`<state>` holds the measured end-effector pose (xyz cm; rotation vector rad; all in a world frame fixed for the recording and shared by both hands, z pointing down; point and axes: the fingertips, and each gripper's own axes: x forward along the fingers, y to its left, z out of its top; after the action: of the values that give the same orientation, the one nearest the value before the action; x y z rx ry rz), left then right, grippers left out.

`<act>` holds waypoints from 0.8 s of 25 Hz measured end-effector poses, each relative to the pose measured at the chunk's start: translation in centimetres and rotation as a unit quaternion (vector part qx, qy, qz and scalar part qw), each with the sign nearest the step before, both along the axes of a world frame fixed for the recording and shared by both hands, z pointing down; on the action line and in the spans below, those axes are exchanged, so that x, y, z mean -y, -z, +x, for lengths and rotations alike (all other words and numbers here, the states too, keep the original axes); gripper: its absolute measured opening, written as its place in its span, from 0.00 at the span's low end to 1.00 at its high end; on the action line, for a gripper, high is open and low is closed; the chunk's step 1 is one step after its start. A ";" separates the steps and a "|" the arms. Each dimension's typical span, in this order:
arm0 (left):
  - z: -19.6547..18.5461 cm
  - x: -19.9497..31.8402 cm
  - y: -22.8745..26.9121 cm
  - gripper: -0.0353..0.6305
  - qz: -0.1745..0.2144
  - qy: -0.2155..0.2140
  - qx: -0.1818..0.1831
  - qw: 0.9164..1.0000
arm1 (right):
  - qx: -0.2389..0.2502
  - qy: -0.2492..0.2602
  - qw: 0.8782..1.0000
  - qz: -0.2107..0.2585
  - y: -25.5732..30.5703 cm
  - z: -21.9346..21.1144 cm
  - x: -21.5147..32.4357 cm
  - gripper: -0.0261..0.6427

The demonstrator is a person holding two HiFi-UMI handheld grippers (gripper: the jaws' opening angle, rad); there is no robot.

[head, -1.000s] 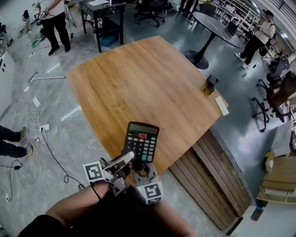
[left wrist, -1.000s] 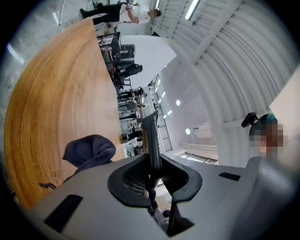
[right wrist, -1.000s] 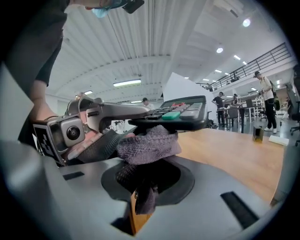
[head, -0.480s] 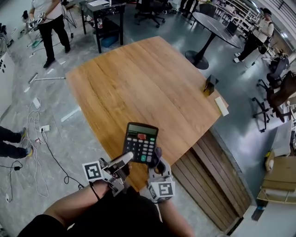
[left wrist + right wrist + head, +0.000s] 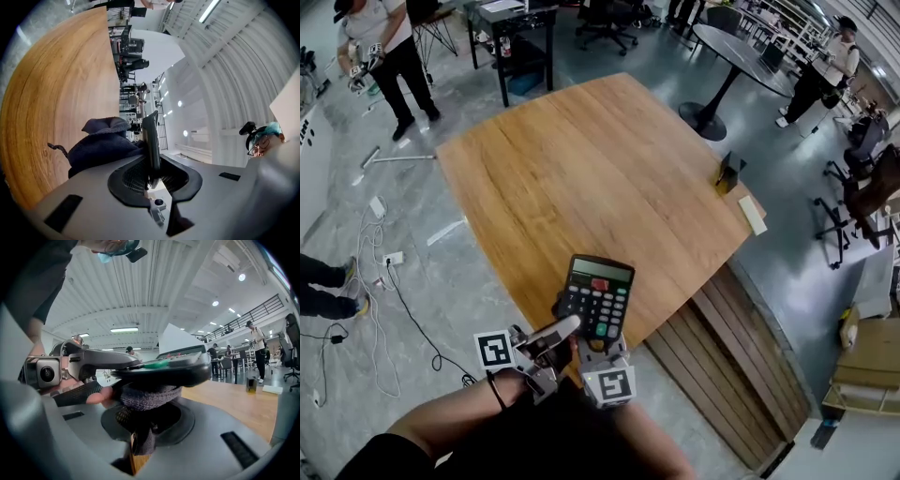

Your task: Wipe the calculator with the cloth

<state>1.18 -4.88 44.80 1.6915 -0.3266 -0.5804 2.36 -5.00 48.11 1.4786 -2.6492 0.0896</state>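
Observation:
A black calculator (image 5: 598, 298) with grey keys and a red mark on its display hangs in the air over the near edge of the wooden table (image 5: 581, 159). My left gripper (image 5: 567, 326) is shut on its lower left edge; in the left gripper view the calculator (image 5: 151, 140) stands edge-on between the jaws. My right gripper (image 5: 592, 349) sits just under it, shut on a dark grey cloth (image 5: 147, 397). The cloth presses against the underside of the calculator (image 5: 168, 367). Bunched cloth (image 5: 103, 140) shows beside the calculator.
A small dark box (image 5: 727, 173) and a white pad (image 5: 750, 214) lie at the table's right edge. Wooden slats (image 5: 741, 347) lie on the floor below the table's near right side. Cables (image 5: 375, 272) trail on the floor at left. A round black table (image 5: 736, 47) and people stand further off.
The calculator has shifted slightly right and nearer. My right gripper swung out to the calculator's right with the cloth, then came back under it.

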 end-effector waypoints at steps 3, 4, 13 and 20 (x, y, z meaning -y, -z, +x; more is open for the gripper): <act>-0.4 -0.2 -0.2 0.15 -0.009 0.006 -0.006 1.000 | 0.004 -0.020 1.000 0.004 0.0 1.9 0.5 0.13; -0.5 -0.2 -0.1 0.15 -0.012 0.008 -0.008 1.000 | 0.004 -0.033 0.999 0.005 0.0 3.0 0.9 0.13; -0.6 -1.1 0.5 0.15 -0.031 0.007 -0.032 0.999 | -0.010 -0.081 0.996 0.035 0.4 6.4 3.4 0.13; -0.2 -1.0 0.4 0.15 -0.035 0.002 -0.029 0.999 | -0.043 -0.001 0.998 0.043 -0.2 0.5 2.7 0.13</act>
<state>0.95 -3.92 44.40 1.6046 -0.3052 -0.6119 2.86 -7.71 48.28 1.4748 -2.6127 -0.0869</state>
